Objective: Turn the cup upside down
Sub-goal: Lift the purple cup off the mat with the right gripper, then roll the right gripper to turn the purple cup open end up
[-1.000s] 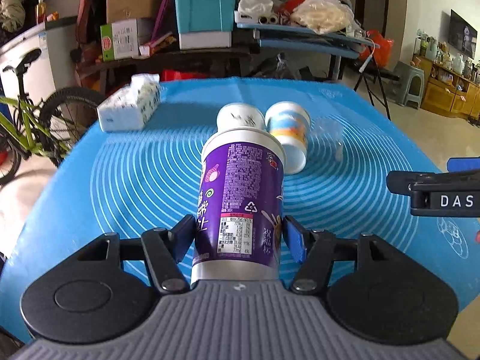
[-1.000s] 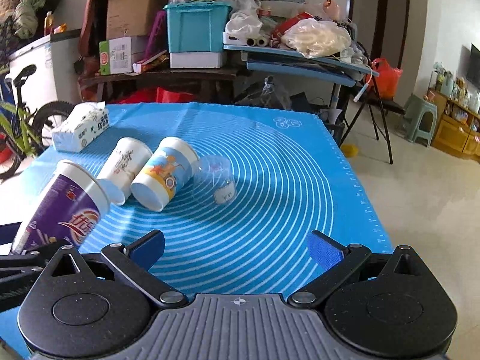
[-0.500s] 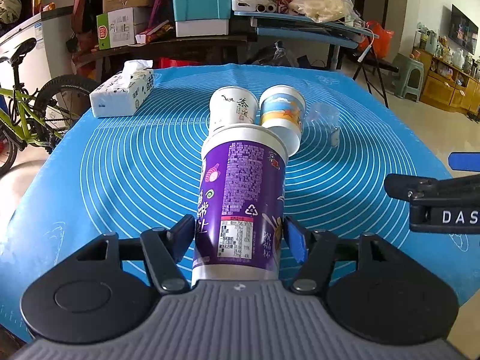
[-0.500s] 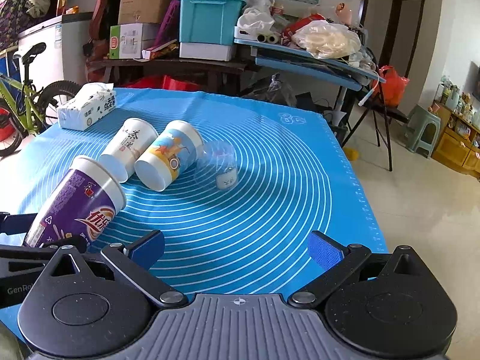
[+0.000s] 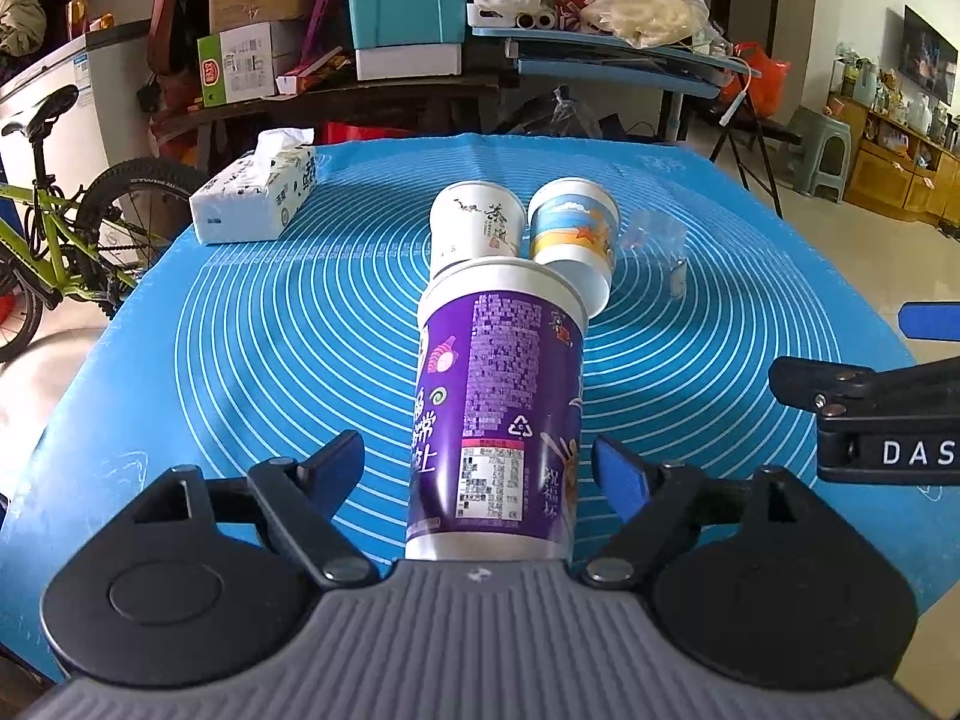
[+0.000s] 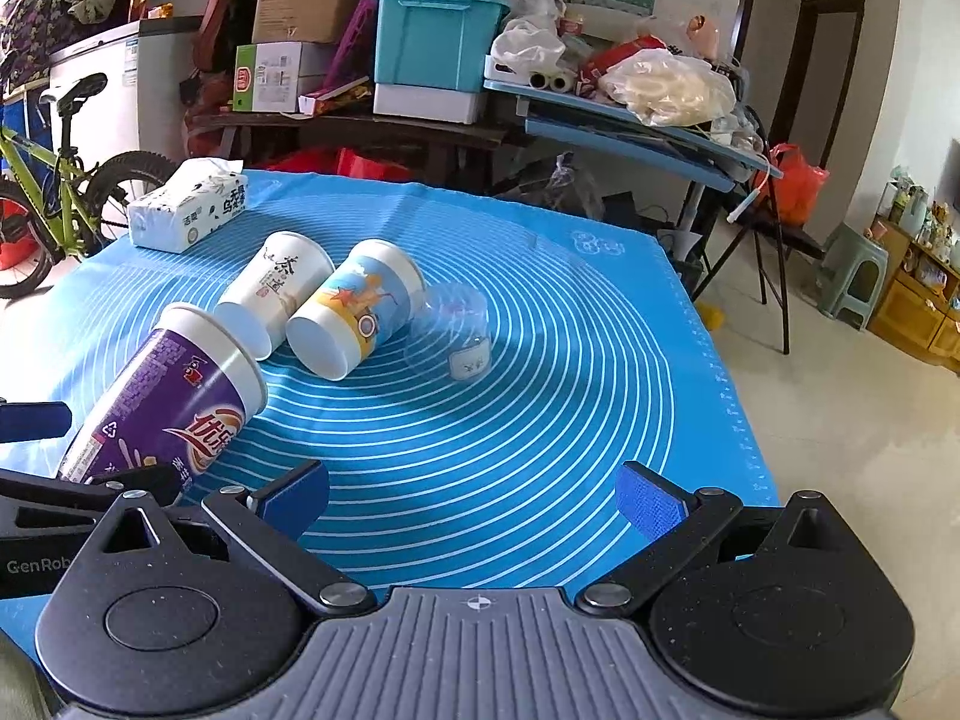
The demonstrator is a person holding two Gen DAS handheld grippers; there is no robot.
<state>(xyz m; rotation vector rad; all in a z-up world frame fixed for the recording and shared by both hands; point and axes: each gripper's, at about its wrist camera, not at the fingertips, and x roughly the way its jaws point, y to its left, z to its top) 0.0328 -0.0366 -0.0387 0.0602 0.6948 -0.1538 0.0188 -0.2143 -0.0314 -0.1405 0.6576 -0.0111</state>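
1. Far left, off the surface: a green bike (image 5: 42, 228). A tissue pack (image 5: 255, 195) sits at the back-left of the blue mat (image 5: 252, 360).
2. My left hand-held gripper (image 5: 480, 471) is released: both blue pads (image 5: 621, 474) stand clear of the purple cup (image 5: 495, 414), with mat showing in the gap on each side.
3. The purple cup lies between those fingers, wide white rim pointing away from me. In the right wrist view it (image 6: 162, 408) looks tilted, rim end raised toward the other cups. I cannot tell whether its base rests on the mat or on the gripper.
4. Behind it, two cups lie on their sides, just beside each other: a white cup (image 6: 276, 288) with black characters on the left, a blue-and-orange cup (image 6: 354, 312) on the right.
5. A clear cup (image 6: 453, 333) lies just right of those, also on its side.
6. My right hand-held gripper (image 6: 474, 504) is released and wide, nothing between its fingers, over bare mat near the right edge.
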